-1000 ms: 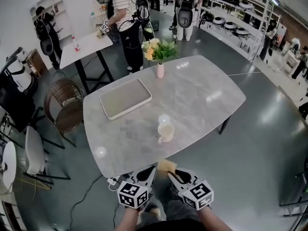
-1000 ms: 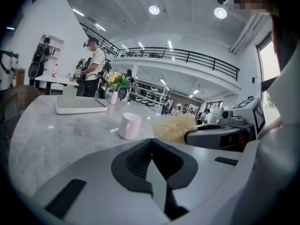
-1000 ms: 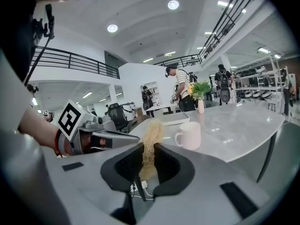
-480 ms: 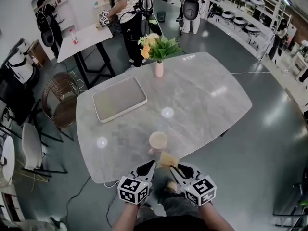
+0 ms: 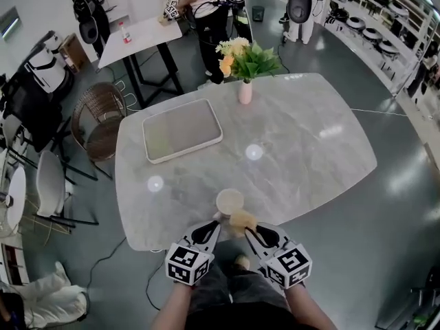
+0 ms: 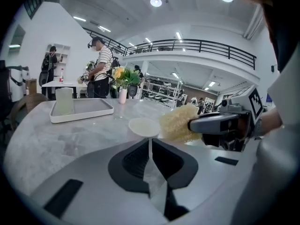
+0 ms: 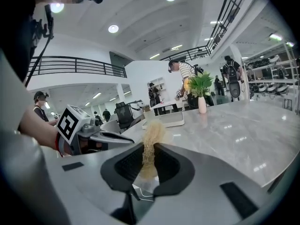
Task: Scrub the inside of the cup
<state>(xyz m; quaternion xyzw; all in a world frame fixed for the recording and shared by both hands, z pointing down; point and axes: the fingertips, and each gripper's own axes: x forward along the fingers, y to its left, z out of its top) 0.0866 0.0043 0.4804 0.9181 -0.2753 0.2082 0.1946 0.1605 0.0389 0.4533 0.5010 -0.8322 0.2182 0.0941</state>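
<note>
Table (image 5: 309,150), grey stone. Tray (image 5: 182,130) toward the far left corner, well apart from the rest. Left gripper (image 5: 214,224) at the near edge, jaws pressed together with nothing between them, tips just beside the cup's near side; cannot tell if they touch it. Cup (image 5: 229,202) upright, close to the near edge, about midway along it. Sponge (image 5: 241,218) just right of the cup, pinched in the right gripper (image 5: 249,231). Vase (image 5: 245,92) of flowers at the far edge.
</note>
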